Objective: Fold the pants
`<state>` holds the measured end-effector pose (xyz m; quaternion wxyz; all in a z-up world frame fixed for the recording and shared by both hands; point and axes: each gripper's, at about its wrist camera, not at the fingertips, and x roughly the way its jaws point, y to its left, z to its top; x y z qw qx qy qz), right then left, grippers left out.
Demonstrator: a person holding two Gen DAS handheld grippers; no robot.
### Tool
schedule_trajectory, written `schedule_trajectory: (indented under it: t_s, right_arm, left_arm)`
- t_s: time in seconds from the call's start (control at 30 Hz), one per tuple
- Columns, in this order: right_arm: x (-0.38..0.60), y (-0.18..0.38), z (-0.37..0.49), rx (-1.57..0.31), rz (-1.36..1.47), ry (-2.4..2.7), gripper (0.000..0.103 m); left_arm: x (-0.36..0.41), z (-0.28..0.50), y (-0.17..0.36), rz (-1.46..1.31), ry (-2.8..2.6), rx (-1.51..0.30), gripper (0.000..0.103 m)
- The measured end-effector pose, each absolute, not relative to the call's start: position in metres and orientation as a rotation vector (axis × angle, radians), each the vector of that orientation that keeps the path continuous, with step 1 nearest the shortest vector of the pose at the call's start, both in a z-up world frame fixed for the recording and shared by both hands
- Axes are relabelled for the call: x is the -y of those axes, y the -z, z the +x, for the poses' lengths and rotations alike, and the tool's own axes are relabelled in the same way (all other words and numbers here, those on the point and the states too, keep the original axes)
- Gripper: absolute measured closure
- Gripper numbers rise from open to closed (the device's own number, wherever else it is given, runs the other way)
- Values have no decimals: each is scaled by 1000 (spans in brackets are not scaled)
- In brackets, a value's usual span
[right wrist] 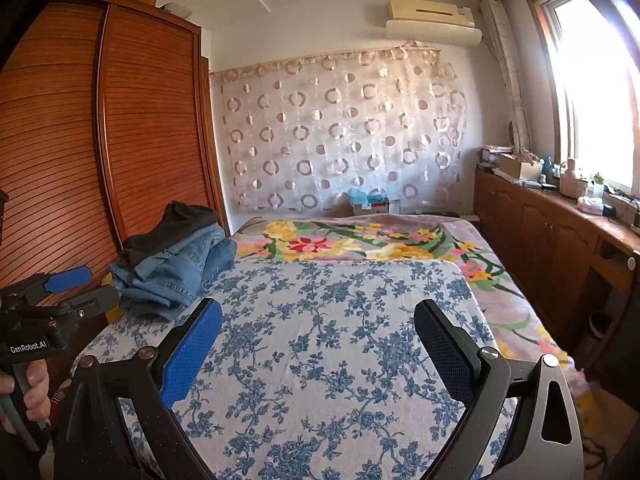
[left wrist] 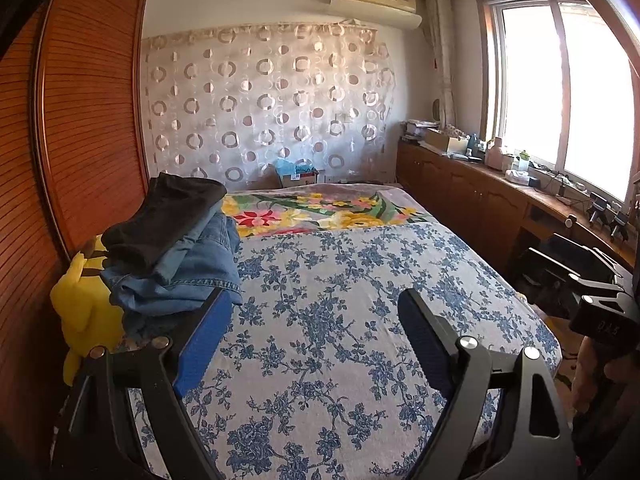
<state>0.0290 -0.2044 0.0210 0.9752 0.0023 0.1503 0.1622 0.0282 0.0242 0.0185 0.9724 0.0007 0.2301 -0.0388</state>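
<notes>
Two pairs of tongs hang over the bed, both spread wide with nothing between their pads: the left gripper (left wrist: 316,334) and the right gripper (right wrist: 318,346). The pants to be folded sit in a pile (left wrist: 172,248) ahead and to the left of the left gripper, black trousers (left wrist: 168,220) on top of blue jeans (left wrist: 180,280), near the wardrobe-side edge of the blue floral sheet (left wrist: 340,320). From the right gripper the same pile lies well off to the left, beyond the left tool.

The step in hand looks like fetching a pair. It would go best to take only the top black pair, pinching one layer at an edge near the waistband, then drawing it onto the bare floral sheet straight ahead of both grippers, where there is room to spread it flat.

How many garments the pile holds cannot be told, nor where any waistband or leg hem lies; the folds hide them. A yellow plush toy (left wrist: 86,308) is half buried behind the pile. The bed's near edge is cut off by the tools.
</notes>
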Motion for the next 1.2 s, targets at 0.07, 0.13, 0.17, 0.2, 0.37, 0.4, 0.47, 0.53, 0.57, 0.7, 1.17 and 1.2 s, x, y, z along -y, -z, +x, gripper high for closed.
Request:
schedule_trajectory:
  t_s: [0.07, 0.13, 0.17, 0.2, 0.37, 0.4, 0.47, 0.53, 0.57, 0.7, 1.17, 1.2]
  right_arm:
    - [205, -22, 30, -304, 5, -328, 6]
    - [206, -21, 30, -304, 4, -330, 6]
    - [206, -22, 31, -305, 3, -331, 6]
    - [206, -21, 31, -306, 3, -332, 6]
    - [206, -22, 32, -308, -1, -335, 6]
    - [206, -21, 33, -309, -2, -335, 6]
    - [206, -21, 34, -309, 0, -336, 6]
    - [207, -21, 34, -308, 1, -337, 6]
    - [208, -22, 34, -308, 1, -336, 6]
    - [207, -20, 34, -306, -1, -338, 6]
    - [206, -20, 35, -304, -2, -339, 6]
    - [206, -20, 35, -304, -2, -340, 6]
  left_arm:
    - [-24, 28, -18, 1, 79, -464, 17]
    - [-24, 28, -18, 2, 78, -465, 17]
    - [-24, 28, -17, 1, 78, -466, 17]
    - [-24, 28, -17, 2, 78, -466, 17]
    - [-25, 28, -17, 1, 76, -466, 17]
    - [-25, 28, -17, 1, 78, -466, 17]
    - [-25, 28, -17, 2, 77, -466, 17]
    - [-25, 28, -18, 2, 77, -466, 17]
    - [-25, 28, -18, 2, 78, -467, 17]
    - [-25, 28, -18, 3, 79, -466, 17]
    - [-24, 28, -18, 2, 77, -466, 17]
    - [-24, 28, -18, 3, 77, -466, 17]
